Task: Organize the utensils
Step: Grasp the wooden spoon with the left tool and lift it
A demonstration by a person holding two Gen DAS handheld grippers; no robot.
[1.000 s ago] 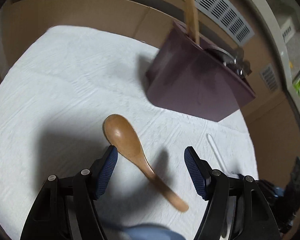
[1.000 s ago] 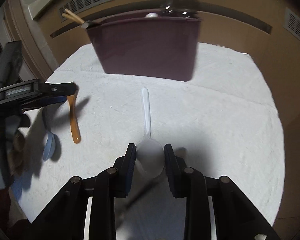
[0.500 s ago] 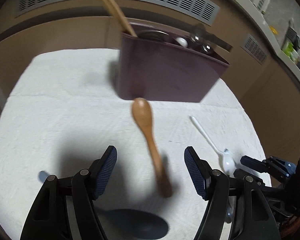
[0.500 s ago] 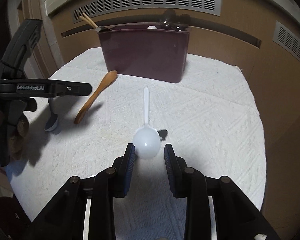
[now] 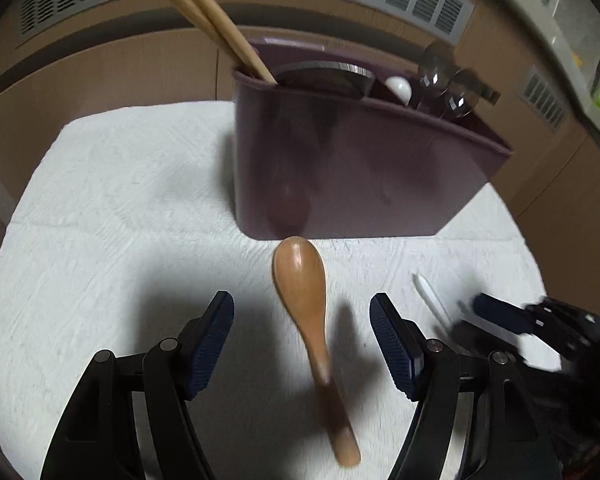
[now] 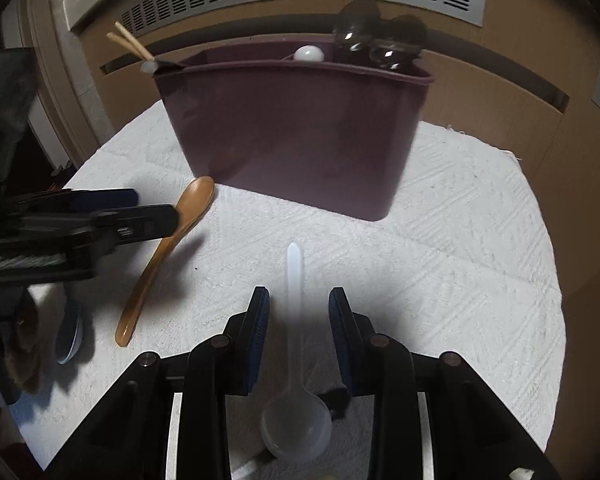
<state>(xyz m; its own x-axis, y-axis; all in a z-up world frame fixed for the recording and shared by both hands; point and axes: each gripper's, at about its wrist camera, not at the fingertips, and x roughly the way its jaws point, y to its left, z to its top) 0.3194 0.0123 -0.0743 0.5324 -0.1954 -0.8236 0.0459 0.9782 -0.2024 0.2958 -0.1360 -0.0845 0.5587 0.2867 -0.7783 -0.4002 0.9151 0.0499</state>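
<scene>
A wooden spoon (image 5: 300,292) lies on the white cloth, its bowl close to the purple caddy (image 5: 360,176). My left gripper (image 5: 302,300) hangs open over it, one finger on each side, neither touching. A white plastic spoon (image 6: 294,280) lies with its handle pointing at the caddy (image 6: 292,128). The handle runs between the fingers of my right gripper (image 6: 299,294), which is open, and the pads stay clear of it. The right wrist view also shows the left gripper (image 6: 156,206) over the wooden spoon (image 6: 168,248).
The caddy holds chopsticks (image 5: 204,16), metal spoons (image 5: 448,84) and a white utensil end (image 5: 398,88). A blue-grey spoon (image 6: 70,336) lies at the cloth's left edge. A wooden wall with vents stands behind the caddy. The right gripper (image 5: 500,316) shows at the left view's right.
The left gripper has swung round to face the caddy and line up over the wooden spoon. The right gripper drew back, then came forward, so the white spoon's handle, not its bowl, lies between its fingers.
</scene>
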